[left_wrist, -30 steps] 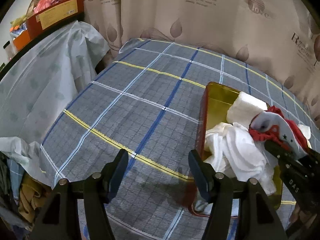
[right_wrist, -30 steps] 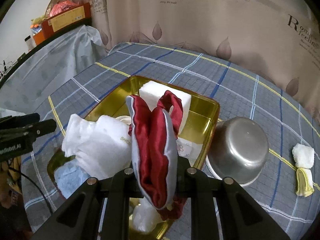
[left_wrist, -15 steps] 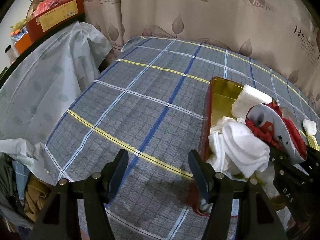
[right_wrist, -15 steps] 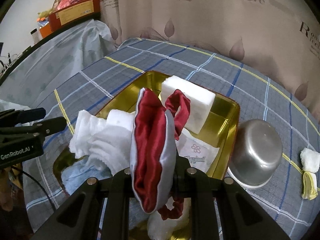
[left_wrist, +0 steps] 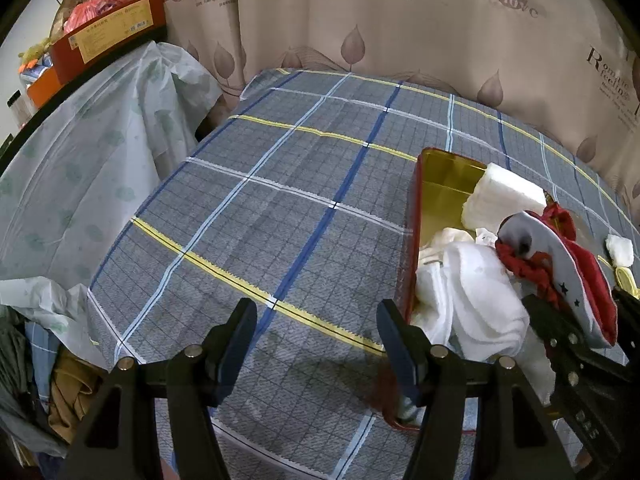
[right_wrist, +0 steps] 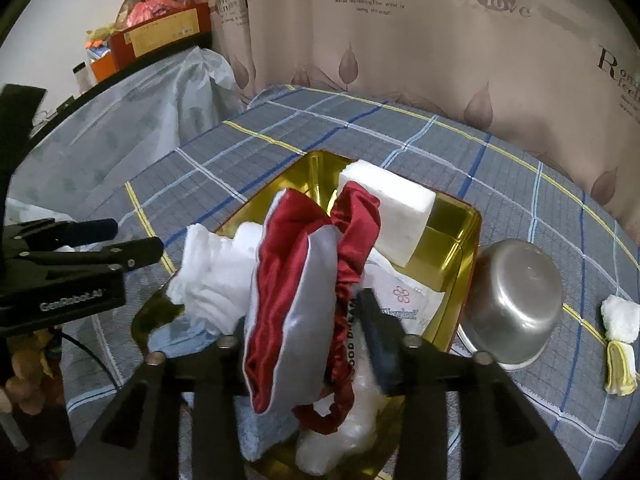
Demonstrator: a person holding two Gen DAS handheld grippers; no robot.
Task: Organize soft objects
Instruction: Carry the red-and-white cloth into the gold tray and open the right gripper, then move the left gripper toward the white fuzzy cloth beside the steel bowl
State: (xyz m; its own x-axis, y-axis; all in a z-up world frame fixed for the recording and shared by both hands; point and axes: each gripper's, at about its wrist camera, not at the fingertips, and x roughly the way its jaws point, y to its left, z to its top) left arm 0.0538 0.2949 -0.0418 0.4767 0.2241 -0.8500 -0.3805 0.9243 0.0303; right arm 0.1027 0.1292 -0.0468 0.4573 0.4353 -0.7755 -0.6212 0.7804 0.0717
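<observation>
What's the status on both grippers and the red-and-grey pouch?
Left gripper open, empty, over bare cloth. Right gripper just opening; red-and-grey pouch loose between its fingers over the gold tray. Tray crowded with white cloths.

Left finger [right_wrist: 236, 332] behind eye mask [right_wrist: 292, 304], tray [right_wrist: 460, 264] floor mostly covered

Your tray [right_wrist: 460, 264] sits on the checked cloth [left_wrist: 280, 200]. In it, the foam block [right_wrist: 392, 216] lies at the far end, the towels [right_wrist: 212, 276] nearer left. The bowl [right_wrist: 516, 296] stands upturned just right of the tray, two small cloths [right_wrist: 620, 332] farther right.
</observation>
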